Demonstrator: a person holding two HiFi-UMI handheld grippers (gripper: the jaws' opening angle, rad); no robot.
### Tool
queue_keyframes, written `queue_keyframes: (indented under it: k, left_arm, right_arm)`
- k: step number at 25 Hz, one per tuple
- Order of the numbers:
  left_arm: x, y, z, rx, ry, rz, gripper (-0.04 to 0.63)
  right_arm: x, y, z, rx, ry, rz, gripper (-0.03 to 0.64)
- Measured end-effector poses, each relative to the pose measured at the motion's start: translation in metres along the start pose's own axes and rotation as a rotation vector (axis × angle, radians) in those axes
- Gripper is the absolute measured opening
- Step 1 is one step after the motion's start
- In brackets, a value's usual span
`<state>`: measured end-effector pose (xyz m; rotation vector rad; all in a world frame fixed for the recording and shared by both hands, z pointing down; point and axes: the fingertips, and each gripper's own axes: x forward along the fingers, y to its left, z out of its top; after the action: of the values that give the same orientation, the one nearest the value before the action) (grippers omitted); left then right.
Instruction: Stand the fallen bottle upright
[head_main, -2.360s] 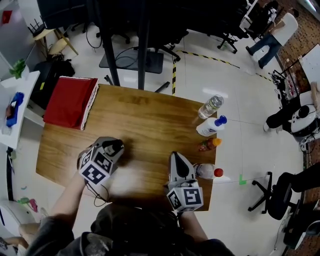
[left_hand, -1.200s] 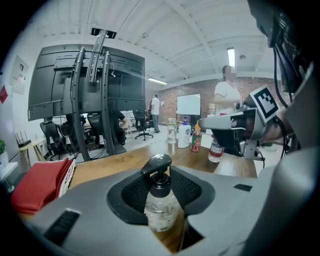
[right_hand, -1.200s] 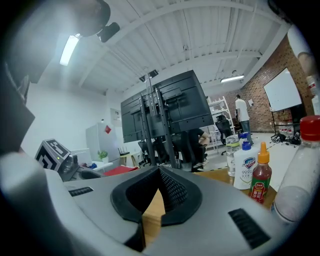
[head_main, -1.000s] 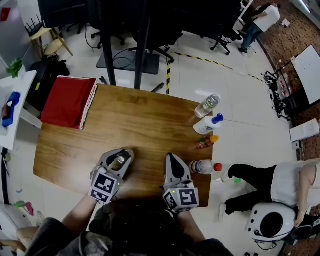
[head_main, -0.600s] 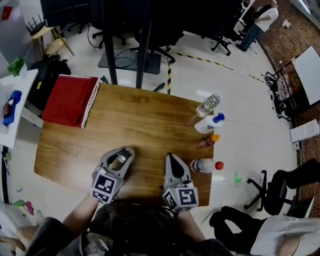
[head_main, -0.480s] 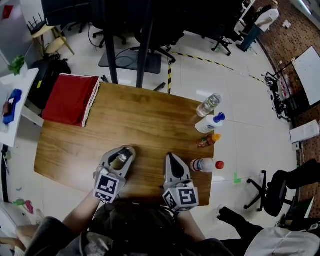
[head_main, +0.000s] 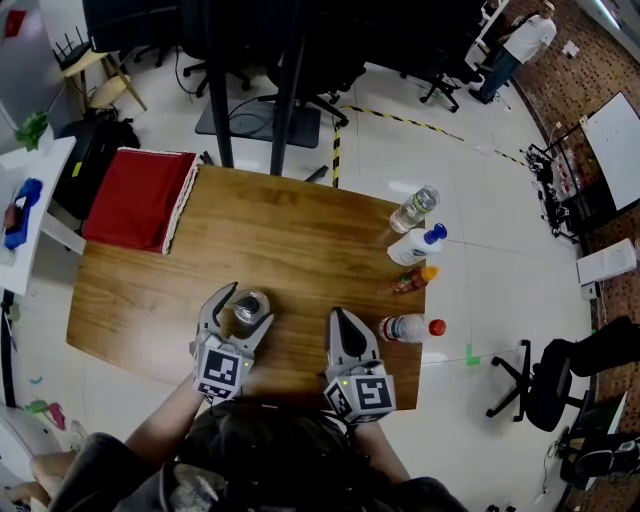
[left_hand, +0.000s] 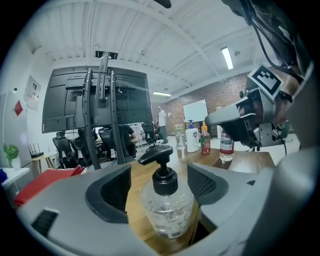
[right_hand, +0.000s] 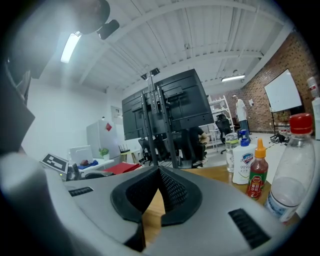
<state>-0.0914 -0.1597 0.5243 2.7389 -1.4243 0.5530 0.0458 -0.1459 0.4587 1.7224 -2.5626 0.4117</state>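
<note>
Already upright, the clear pump bottle (left_hand: 166, 205) stands between the left gripper's (head_main: 245, 303) opening jaws, the pads clear of it. The right gripper (head_main: 337, 318) is closed and empty. To its right, the sauce bottle (right_hand: 256, 172) and white bottle (right_hand: 241, 162) carry labels too small to read.

Bright, even ceiling tube light (left_hand: 227, 57); soft shadows, fisheye edges, blurred foreground.

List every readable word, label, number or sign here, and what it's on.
No text reads clearly.
White bottle: blue shield logo, print too blurred.
Sauce bottle: red and green label, print too small.
Red-capped bottle: label too small to read.
Marker cubes: black-and-white squares, no letters.
</note>
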Motion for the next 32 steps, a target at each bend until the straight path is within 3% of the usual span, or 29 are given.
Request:
queue_keyframes:
  k: [11, 21, 25, 32]
  left_arm:
    - [-0.014, -0.010, 0.018, -0.031, -0.054, -0.009, 0.379]
    - [-0.049, 0.018, 0.076, -0.023, -0.190, 0.135, 0.374]
    - [-0.062, 0.022, 0.087, -0.003, -0.223, 0.190, 0.302]
    - [-0.067, 0.009, 0.100, -0.042, -0.253, 0.169, 0.175]
  right_arm:
    - [-0.008, -0.003, 0.001, -0.008, -0.005, 0.005, 0.015]
    - [-0.017, 0.003, 0.016, -0.024, -0.034, 0.023, 0.015]
    - [-0.024, 0.007, 0.021, -0.022, -0.048, 0.031, 0.015]
    - [-0.037, 0.002, 0.022, -0.018, -0.054, 0.020, 0.015]
